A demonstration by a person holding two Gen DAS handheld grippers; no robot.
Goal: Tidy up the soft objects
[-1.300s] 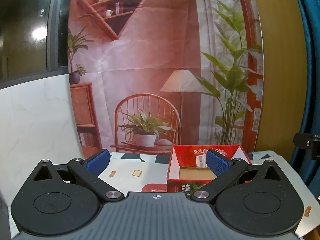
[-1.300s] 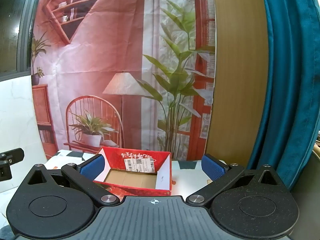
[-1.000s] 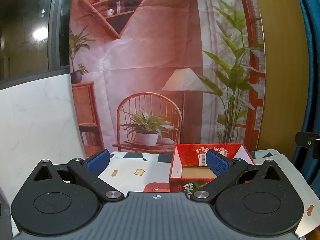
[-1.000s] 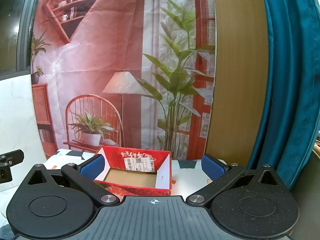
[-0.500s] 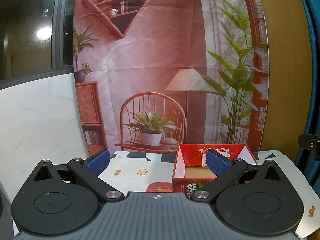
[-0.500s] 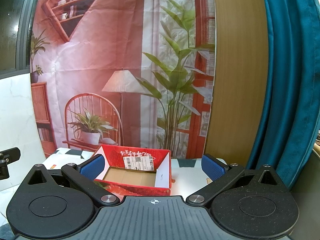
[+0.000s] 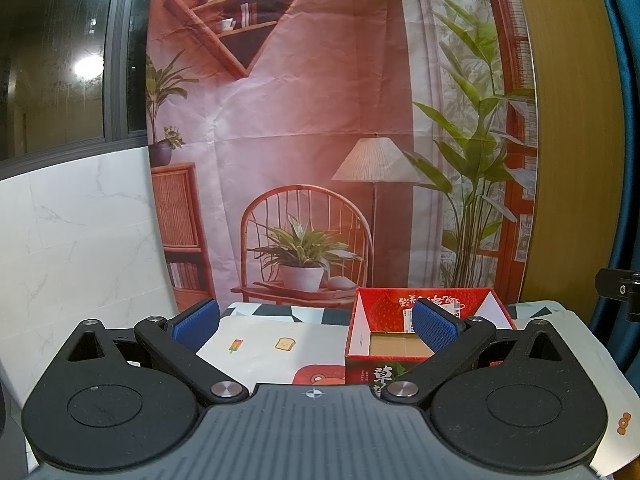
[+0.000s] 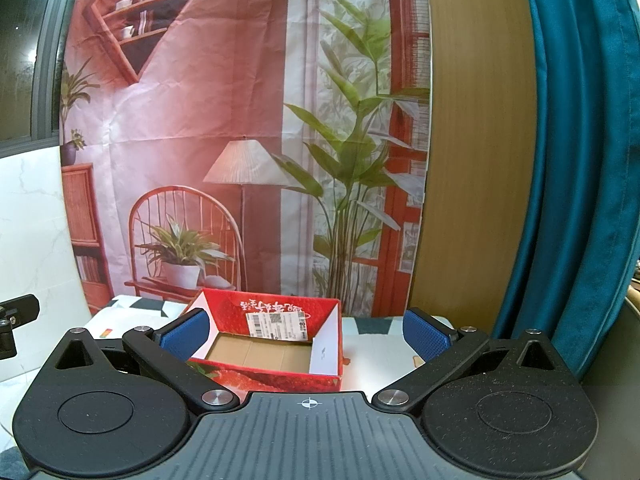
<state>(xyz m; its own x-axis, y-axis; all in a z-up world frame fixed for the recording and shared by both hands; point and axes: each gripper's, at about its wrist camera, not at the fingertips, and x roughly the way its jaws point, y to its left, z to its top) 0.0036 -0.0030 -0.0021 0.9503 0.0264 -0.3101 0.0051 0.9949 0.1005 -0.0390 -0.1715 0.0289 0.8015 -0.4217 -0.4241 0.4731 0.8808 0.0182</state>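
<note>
A printed backdrop (image 7: 320, 120) showing a chair, lamp and potted plants hangs across the far side, with a wooden panel (image 8: 476, 140) and a teal curtain (image 8: 580, 160) to its right and a white marble wall (image 7: 80, 240) to its left. In front of it stands the table (image 7: 256, 344), covered with a light cloth printed with small cartoon pictures. On the table sits an open red box (image 8: 276, 344) with a strawberry print, a white label on its far inner wall and a bare cardboard floor; nothing lies inside it. No soft object shows in either view.

The left gripper (image 7: 314, 326) hovers over the near part of the table, its blue-padded fingers (image 7: 196, 324) spread wide and holding nothing; the box is at its right, with the right finger in front of the box's opening. The right gripper (image 8: 306, 334) hangs near the box, fingers (image 8: 426, 336) likewise spread wide and empty, the box between them and nearer the left finger.
</note>
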